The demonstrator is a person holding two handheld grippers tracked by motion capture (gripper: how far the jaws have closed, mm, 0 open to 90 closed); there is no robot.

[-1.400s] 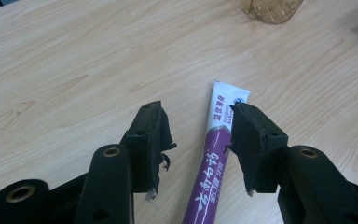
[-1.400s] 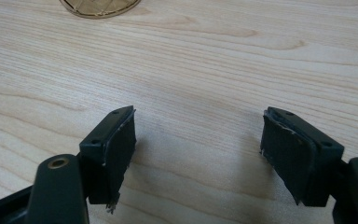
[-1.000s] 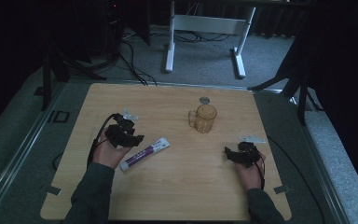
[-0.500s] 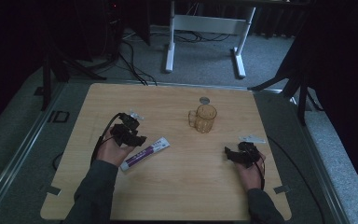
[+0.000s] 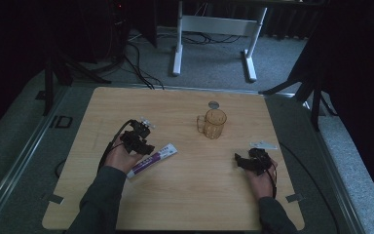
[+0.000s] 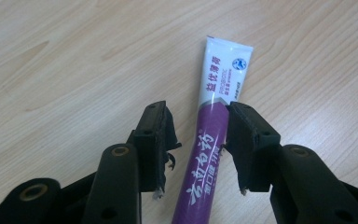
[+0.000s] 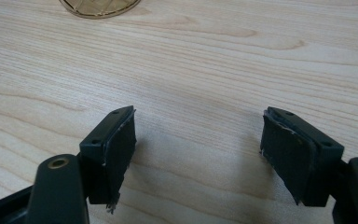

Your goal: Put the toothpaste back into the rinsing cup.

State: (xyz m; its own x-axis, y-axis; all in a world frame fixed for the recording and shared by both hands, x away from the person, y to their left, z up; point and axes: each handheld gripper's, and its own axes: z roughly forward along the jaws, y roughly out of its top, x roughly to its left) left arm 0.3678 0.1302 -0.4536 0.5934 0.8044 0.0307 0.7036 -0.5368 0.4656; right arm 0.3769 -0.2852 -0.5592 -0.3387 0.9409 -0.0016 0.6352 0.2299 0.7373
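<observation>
one toothpaste tube [image 5: 153, 160], one amber mug [image 5: 214, 124]

Left hand-held gripper [image 5: 137, 138] over toothpaste tube [image 5: 153, 159], amber mug [image 5: 214, 124] apart

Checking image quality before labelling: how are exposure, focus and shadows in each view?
High view: dim, surroundings near black, table readable, toothpaste tube label too small to read. Left gripper view: bright, even, tube print sharp, near jaws slightly soft. Right gripper view: well lit, wood grain crisp, soft shadows under the jaws, amber mug cut off by the top edge.
</observation>
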